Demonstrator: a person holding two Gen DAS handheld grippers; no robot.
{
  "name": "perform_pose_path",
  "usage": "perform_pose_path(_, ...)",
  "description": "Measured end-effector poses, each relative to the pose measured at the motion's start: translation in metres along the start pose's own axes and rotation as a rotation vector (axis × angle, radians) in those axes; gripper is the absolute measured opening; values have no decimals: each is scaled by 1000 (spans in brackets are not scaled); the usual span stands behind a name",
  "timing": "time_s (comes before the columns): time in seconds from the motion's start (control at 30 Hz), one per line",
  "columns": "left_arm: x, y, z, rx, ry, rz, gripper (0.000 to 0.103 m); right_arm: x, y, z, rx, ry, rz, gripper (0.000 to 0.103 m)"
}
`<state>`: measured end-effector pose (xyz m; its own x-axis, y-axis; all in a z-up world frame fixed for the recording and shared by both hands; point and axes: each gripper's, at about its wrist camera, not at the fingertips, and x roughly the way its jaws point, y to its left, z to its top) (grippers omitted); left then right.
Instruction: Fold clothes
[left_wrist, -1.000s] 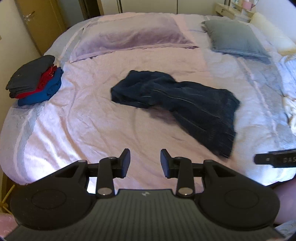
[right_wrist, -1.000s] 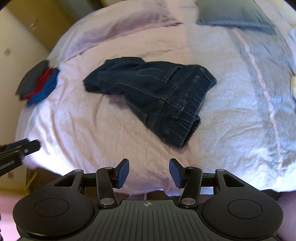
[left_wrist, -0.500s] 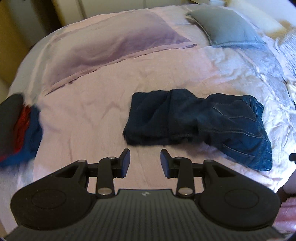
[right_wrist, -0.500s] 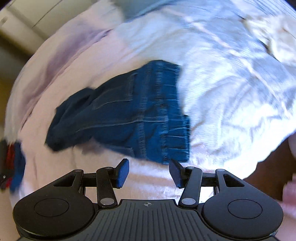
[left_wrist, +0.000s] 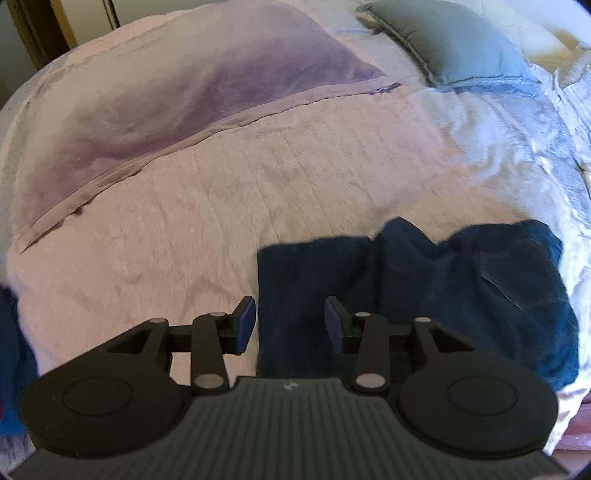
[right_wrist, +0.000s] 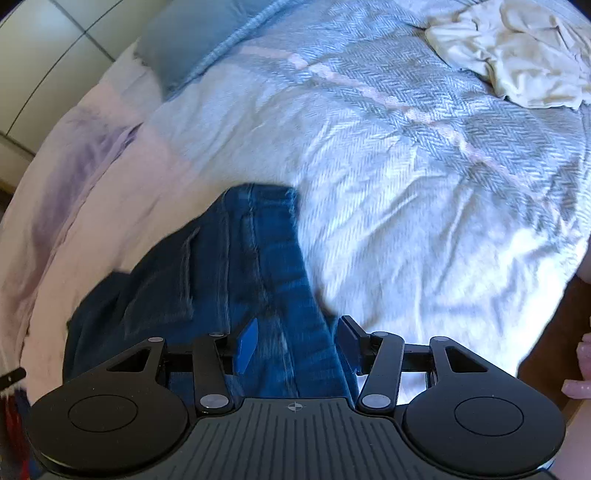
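Lying crumpled across the bed, the dark blue jeans sit on its pink and pale blue cover, near the edge closest to the person. The left tongs hover over one end of the jeans; their jaws have just been opening and stand spread, with denim showing below the gap but nothing pinched. The right tongs stand spread above the other end, pads clear of the cloth. A cream garment lies well apart.

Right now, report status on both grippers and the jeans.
Left gripper open, jaws just widened. Right gripper open. Both over the jeans, flat on bed, ungripped. Nothing in the way.
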<state>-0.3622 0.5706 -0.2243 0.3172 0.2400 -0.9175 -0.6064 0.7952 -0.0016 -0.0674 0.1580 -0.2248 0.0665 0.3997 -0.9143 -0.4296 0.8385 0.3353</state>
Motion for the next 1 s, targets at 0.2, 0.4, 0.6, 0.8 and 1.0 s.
perform_pose_path(0.2, 73, 4, 29, 136, 47, -53, 38, 56, 6, 40, 6, 6, 14, 58)
perform_pose_path(0.4, 144, 17, 45, 258, 151, -127, 40, 109, -1, 67, 65, 2, 40, 65)
perform_pose_path(0.6, 164, 15, 44, 368, 178, -262, 23, 138, -13, 74, 149, 11, 90, 66)
perform_pose_path(0.8, 148, 1, 30, 463, 131, -261, 6, 127, 13, 68, -99, 27, 51, 33)
perform_pose_path(1.0, 103, 29, 29, 271, -7, -146, 7, 64, 52, 70, -304, -131, 40, 19)
